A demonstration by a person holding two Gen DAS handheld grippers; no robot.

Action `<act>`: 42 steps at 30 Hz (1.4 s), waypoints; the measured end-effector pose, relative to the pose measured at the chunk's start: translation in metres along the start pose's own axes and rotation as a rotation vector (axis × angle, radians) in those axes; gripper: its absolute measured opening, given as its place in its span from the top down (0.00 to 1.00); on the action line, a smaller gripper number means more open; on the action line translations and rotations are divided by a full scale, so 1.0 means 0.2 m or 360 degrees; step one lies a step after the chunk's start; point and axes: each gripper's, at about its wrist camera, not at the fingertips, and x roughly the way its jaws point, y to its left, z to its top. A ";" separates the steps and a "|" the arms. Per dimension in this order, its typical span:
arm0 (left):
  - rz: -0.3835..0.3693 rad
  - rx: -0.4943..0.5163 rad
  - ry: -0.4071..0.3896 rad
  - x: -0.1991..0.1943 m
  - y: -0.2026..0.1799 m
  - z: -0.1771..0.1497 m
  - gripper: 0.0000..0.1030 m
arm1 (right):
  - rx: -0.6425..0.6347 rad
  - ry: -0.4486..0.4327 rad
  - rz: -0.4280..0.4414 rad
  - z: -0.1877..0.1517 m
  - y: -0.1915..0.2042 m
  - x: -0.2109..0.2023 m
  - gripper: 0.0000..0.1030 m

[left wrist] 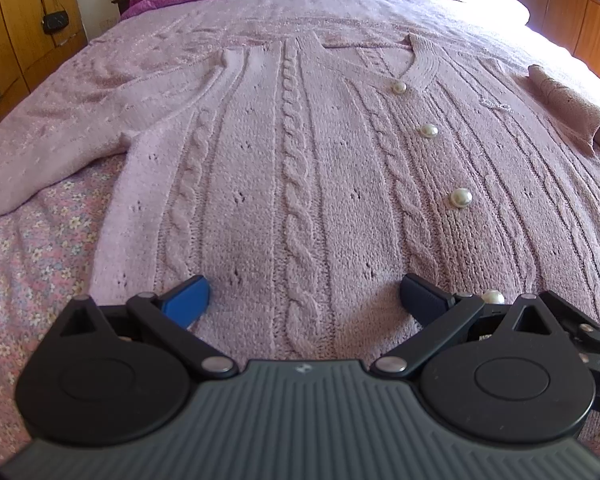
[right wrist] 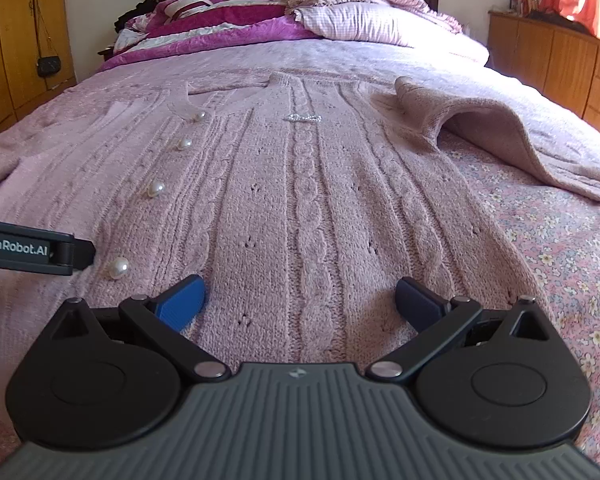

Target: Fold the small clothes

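Op: Cardigan lies flat on the bed, front up, pearl buttons done. I judge it's spread this way so folds come out square.

Tech: Sleeves?

Op: One sleeve is doubled over near the shoulder; other sleeve runs out sideways. Needs flattening, I reckon.

Tech: Tongs status?

Op: Left tongs spread wide, nothing gripped, low over the hem beside the bottom button. Right tongs also spread, empty, low at the hem on a cable rib. Contact w/ knit: can't tell.

Tech: Pose?

Op: Both point along the bed toward the pillows, side by side, approx level. Reads to me as lining up for a hem pinch.
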 end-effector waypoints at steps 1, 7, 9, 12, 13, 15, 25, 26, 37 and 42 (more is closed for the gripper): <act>0.0000 0.0000 0.0005 0.00 0.00 0.00 0.00 | 0.0007 0.0016 0.0028 0.01 -0.02 -0.01 0.00; 0.0004 -0.0002 0.0014 0.01 0.00 0.01 0.00 | 0.0198 0.0017 0.0162 0.10 -0.20 -0.09 0.00; 0.0004 -0.0002 0.0014 0.01 0.00 0.01 0.00 | 0.0257 -0.0005 0.0164 0.13 -0.29 -0.12 0.00; 0.0008 0.0000 0.0015 0.01 -0.01 0.01 0.00 | 0.0311 -0.0038 0.0154 0.18 -0.43 -0.13 0.00; 0.0012 0.0001 0.0016 0.01 -0.01 0.01 0.00 | 0.0325 -0.0041 0.0140 0.19 -0.48 -0.13 0.00; 0.0016 -0.0002 0.0017 0.01 -0.01 0.01 0.00 | 0.0369 -0.0040 0.0099 0.22 -0.58 -0.12 0.00; 0.0026 -0.0010 -0.0005 0.02 -0.01 0.00 0.00 | 0.0831 -0.0040 0.0057 0.32 -1.09 0.08 0.00; 0.0026 -0.0008 -0.0010 0.01 -0.01 0.00 0.00 | 0.0872 -0.0047 0.0045 0.32 -1.13 0.10 0.00; 0.0038 0.0010 -0.0059 0.01 -0.02 -0.02 0.00 | 0.1029 -0.0185 -0.0079 0.34 -1.48 0.27 0.00; 0.0027 0.0000 -0.0076 0.01 -0.02 -0.03 0.00 | 0.1102 -0.0318 -0.0031 0.32 -1.56 0.31 0.00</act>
